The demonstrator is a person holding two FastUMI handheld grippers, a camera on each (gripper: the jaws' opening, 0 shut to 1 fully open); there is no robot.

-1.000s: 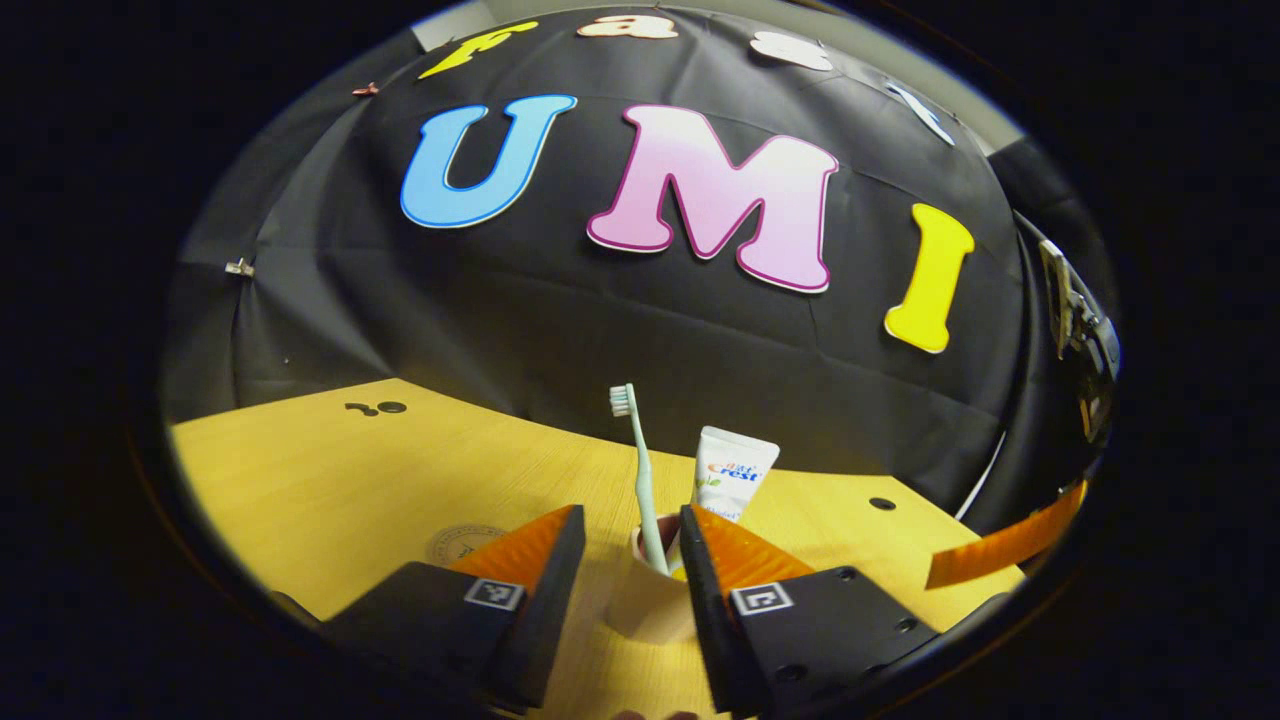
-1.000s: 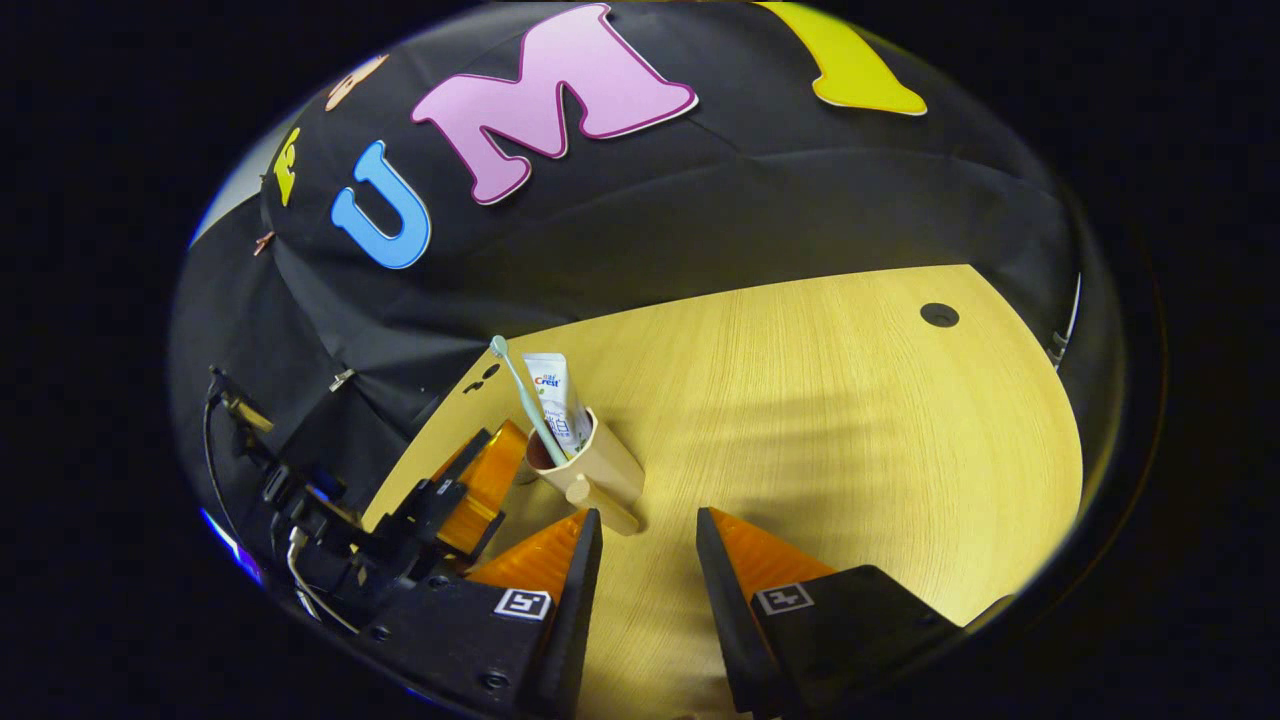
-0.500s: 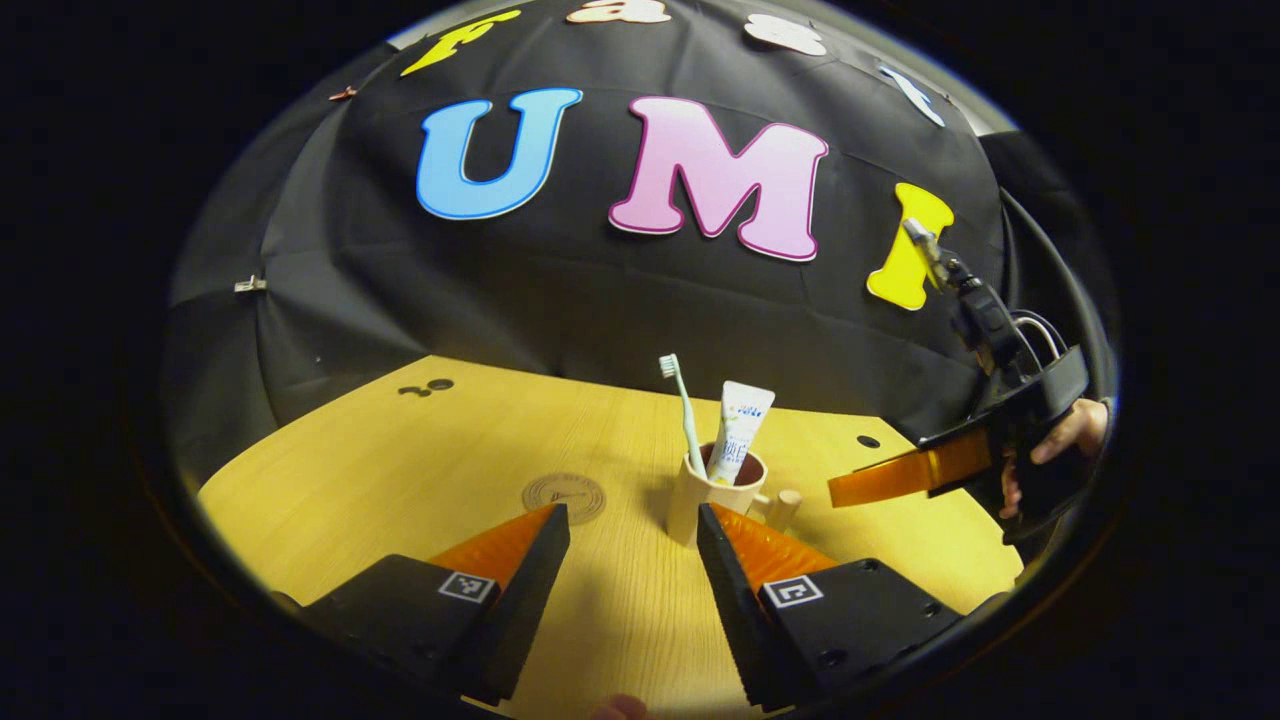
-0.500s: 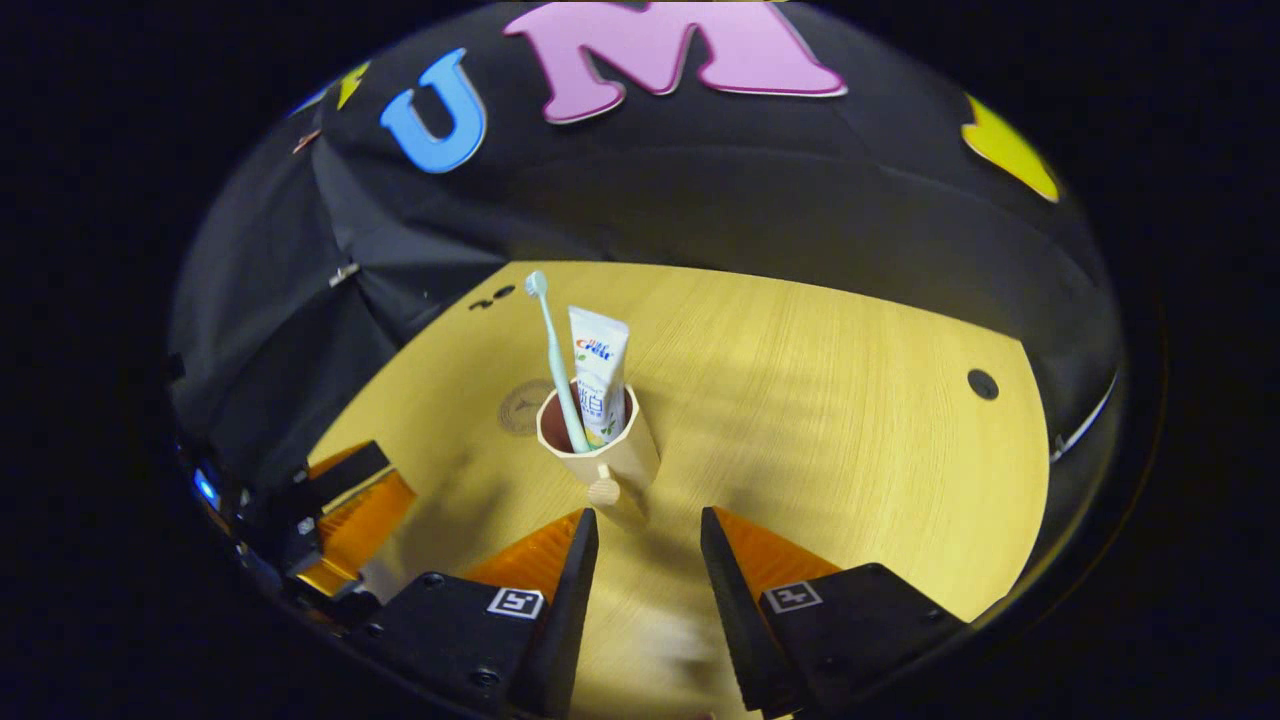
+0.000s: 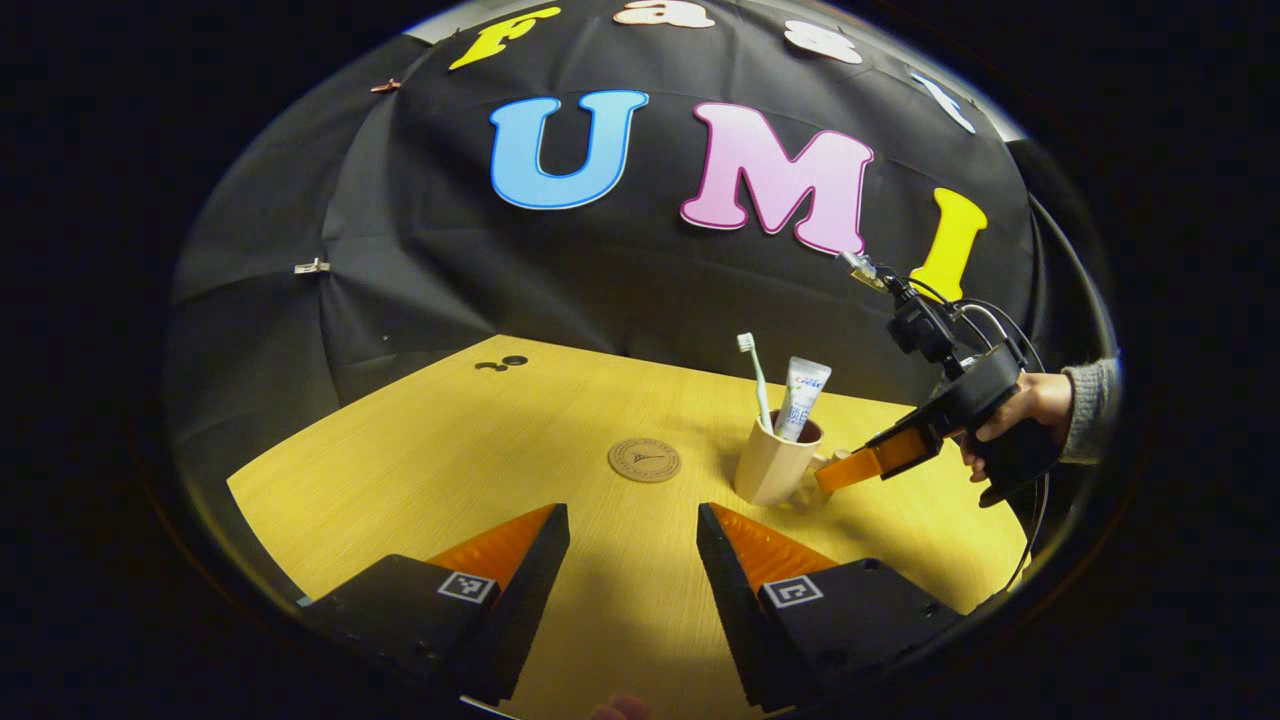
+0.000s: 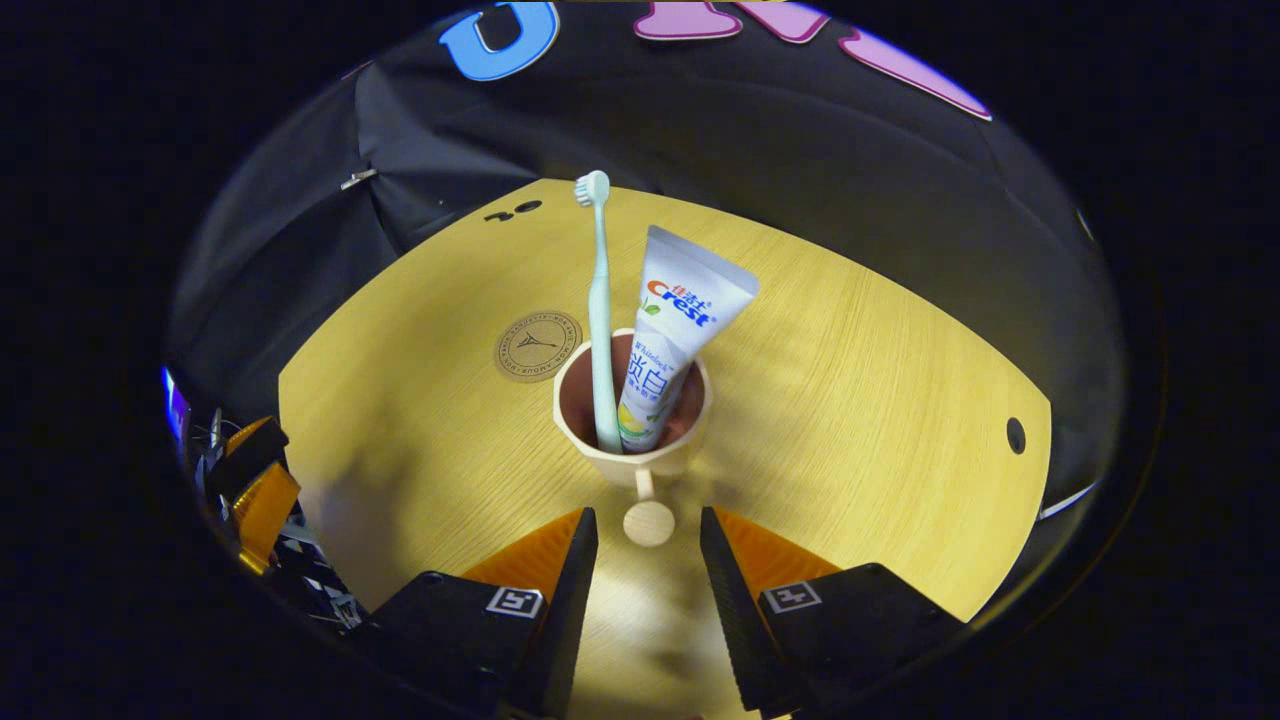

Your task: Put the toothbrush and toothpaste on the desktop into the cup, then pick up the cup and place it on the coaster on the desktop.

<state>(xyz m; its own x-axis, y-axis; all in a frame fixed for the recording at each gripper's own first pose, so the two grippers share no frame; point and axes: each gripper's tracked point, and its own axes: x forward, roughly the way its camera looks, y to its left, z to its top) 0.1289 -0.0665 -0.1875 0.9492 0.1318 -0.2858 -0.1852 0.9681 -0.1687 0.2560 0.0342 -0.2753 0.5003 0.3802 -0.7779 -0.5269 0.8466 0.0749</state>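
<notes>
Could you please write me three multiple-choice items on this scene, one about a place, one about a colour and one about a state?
1. Where does the coaster lie?
A. Under the cup
B. On the desktop, apart from the cup
C. Inside the cup

2. What colour is the toothbrush?
A. Bright red
B. Black
C. Pale green

3. How does the right gripper stand to the cup's handle?
A. Open, its fingers either side of the handle knob
C. Shut tight with nothing near it
B. Shut on the toothpaste

Answers:
1. B: in the right gripper view, bare desktop shows between the coaster and the cup.
2. C: its handle and head are pale green, standing beside the toothpaste in the cup.
3. A: the knob sits in the gap between the fingers, which do not visibly press on it.
</notes>
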